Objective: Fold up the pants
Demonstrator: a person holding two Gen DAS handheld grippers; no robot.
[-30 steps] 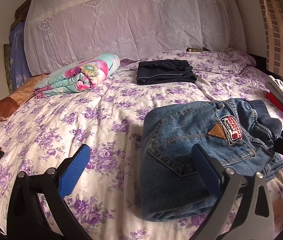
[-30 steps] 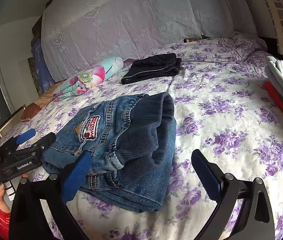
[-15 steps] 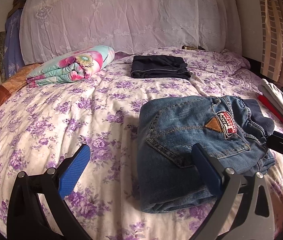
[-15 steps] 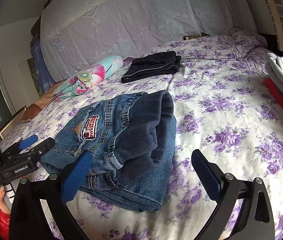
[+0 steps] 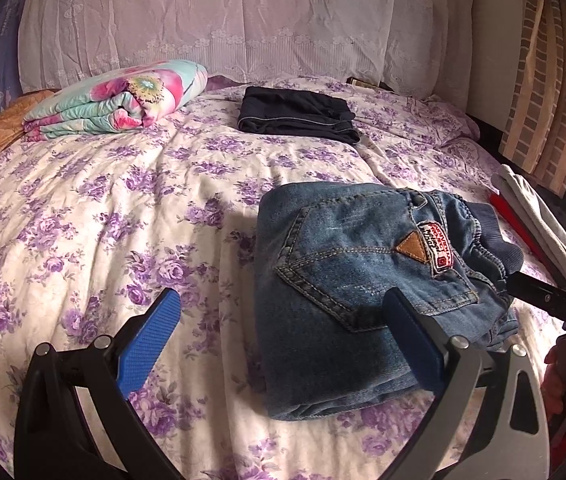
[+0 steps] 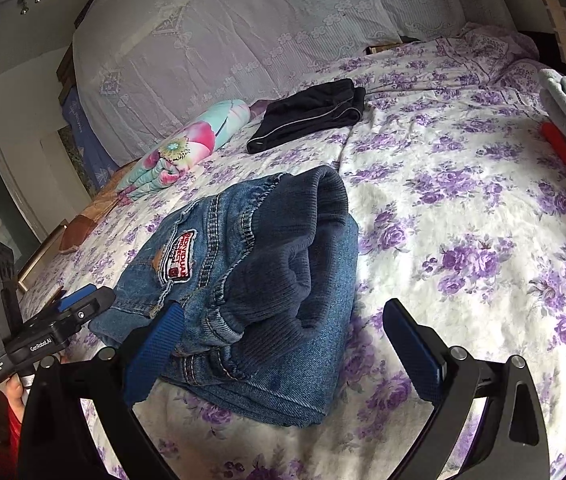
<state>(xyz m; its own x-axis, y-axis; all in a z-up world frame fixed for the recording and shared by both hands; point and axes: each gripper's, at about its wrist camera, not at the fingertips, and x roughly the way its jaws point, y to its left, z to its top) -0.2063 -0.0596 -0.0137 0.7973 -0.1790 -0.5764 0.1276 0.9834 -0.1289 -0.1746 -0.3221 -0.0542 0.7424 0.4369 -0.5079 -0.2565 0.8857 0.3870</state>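
— So, both claws hang spread and empty? The left gripper (image 5: pixel 279 336) has its jaws wide apart, one blue pad over the bedspread (image 5: pixel 123 216), the other over the jeans (image 5: pixel 347 276).
— Yes — and the right gripper (image 6: pixel 279 340) is equally splayed, pinching nothing, just above the ribbed waistband.
— And the jeans?
— Folded into a compact bundle on the bed, patch up, released.
— What differs from a second ago?
— Little: the bundle lies as it did; the left camera has lifted and tipped, so it sits lower in view. I judge the fold done.
— Farther off?
— A folded dark garment (image 5: pixel 297 114), then a rolled floral quilt (image 5: pixel 119 100) near the lace drape (image 5: pixel 243 20).
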